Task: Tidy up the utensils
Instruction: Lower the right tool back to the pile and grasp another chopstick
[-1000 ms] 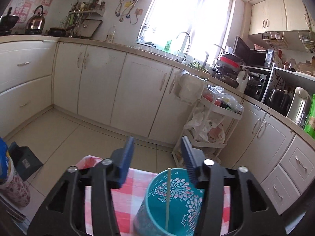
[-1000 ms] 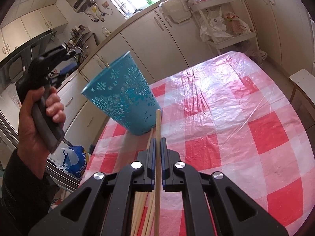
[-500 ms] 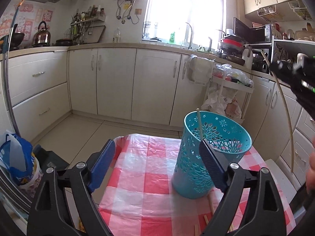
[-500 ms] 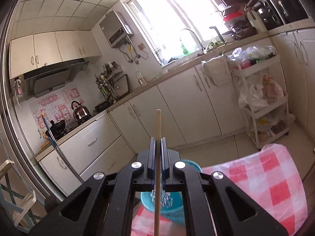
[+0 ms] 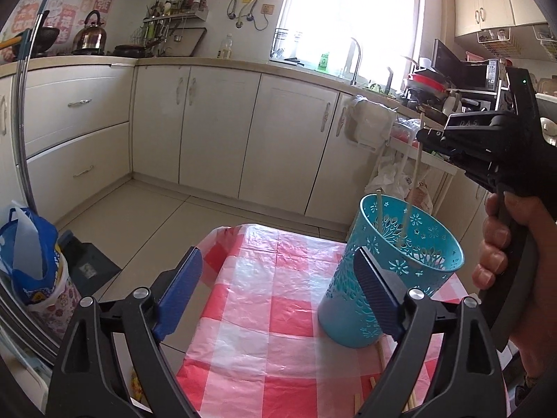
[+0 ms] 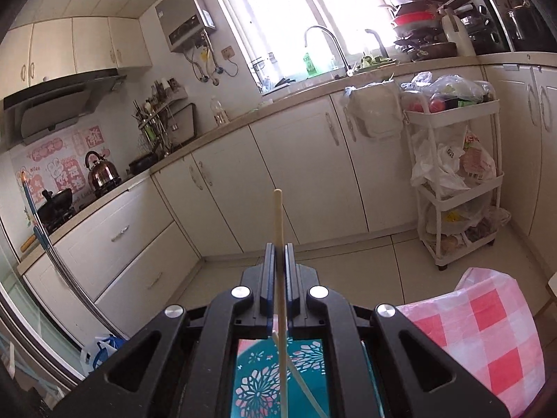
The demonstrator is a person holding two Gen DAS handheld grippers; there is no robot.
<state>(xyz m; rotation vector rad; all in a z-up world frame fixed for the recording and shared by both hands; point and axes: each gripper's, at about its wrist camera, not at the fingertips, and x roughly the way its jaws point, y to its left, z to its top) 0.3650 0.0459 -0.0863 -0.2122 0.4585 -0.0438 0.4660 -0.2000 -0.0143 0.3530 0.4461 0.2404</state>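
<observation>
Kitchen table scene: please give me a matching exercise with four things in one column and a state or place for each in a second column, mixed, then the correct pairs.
Things:
1. left gripper
2. right gripper
3. teal holder
4. kettle

States or places:
A. upright on the checked cloth
B. shut on a chopstick
C. on the stove
D. open, empty

Pairs: 1-D, 2-B, 3-A, 4-C
</observation>
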